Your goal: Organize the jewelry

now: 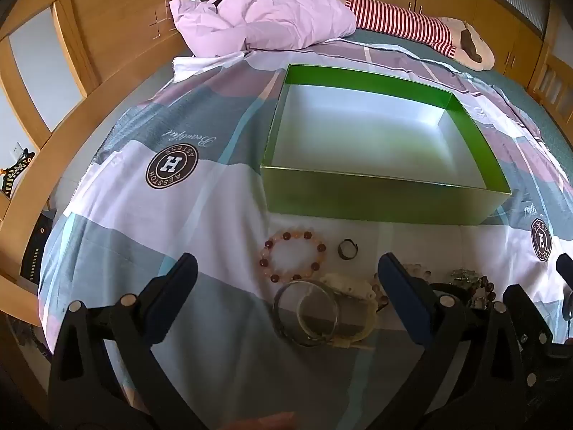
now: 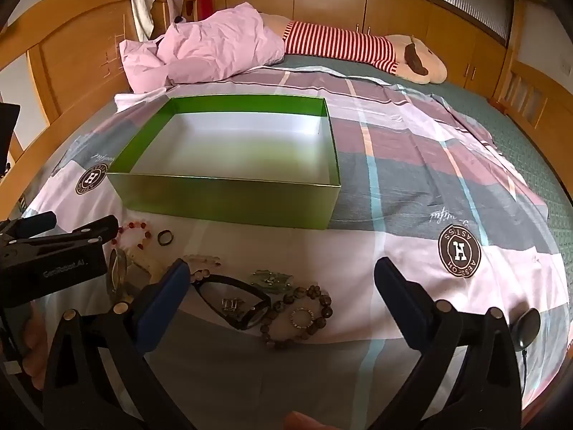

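Note:
An open green box (image 1: pixel 376 197) with a white inside lies on the bedspread, with nothing in it. Jewelry is scattered in front of it. My left gripper (image 1: pixel 286 263) stands open above a pink and red bead bracelet (image 1: pixel 293 256), a dark ring (image 1: pixel 348 249) and clear bangles (image 1: pixel 308 313). My right gripper (image 2: pixel 283 268) is also open, over a black bangle (image 2: pixel 232 299), a brown bead bracelet (image 2: pixel 304 311), a small silver ring (image 2: pixel 302 317) and a green stone piece (image 2: pixel 274 281). Neither gripper holds anything. In the right wrist view the green box (image 2: pixel 229 200) lies ahead to the left, and the left gripper (image 2: pixel 80 224) shows at the left edge.
A crumpled pink quilt (image 1: pixel 265 18) and a plush toy in a red striped shirt (image 2: pixel 343 44) lie at the far end of the bed. Wooden headboard (image 1: pixel 118 10) and cabinets (image 2: pixel 447 36) surround it. A dark round object on a cable (image 2: pixel 526 329) sits beside my right gripper.

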{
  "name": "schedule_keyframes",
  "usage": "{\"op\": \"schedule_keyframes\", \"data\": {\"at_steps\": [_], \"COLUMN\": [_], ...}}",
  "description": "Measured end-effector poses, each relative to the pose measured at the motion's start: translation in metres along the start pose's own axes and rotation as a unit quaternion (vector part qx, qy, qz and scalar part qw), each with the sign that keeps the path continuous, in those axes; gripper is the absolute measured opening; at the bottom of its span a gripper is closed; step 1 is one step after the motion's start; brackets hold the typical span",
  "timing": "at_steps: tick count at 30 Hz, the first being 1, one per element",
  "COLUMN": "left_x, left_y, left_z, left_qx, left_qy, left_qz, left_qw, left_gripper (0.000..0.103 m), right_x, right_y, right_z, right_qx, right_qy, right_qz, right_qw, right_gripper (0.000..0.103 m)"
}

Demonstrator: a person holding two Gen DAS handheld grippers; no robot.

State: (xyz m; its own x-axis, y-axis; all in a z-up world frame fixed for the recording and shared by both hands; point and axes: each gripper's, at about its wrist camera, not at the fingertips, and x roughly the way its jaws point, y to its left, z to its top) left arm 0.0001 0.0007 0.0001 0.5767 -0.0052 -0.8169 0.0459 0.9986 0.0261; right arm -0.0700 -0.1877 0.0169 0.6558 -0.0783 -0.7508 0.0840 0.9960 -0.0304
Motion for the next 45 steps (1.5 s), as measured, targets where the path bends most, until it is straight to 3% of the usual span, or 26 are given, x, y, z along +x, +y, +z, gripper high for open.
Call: {"op": "schedule_keyframes", "data": {"at_steps": [45], "left_x": [0.0065], "left_y": [-0.0030], "left_z": [-0.0053], "left_qx": [0.005], "left_qy": [0.014], "left_qz": [0.005], "left_qw": [0.9999], "left_gripper": [0.100], "right_x": [0.0027], "right_y": [0.0039], "right_z": [-0.0017], "right_qx": [0.004], "right_qy": [0.006], "right_qz": [0.007], "right_qw": [1.000], "right_gripper": [0.100]}}
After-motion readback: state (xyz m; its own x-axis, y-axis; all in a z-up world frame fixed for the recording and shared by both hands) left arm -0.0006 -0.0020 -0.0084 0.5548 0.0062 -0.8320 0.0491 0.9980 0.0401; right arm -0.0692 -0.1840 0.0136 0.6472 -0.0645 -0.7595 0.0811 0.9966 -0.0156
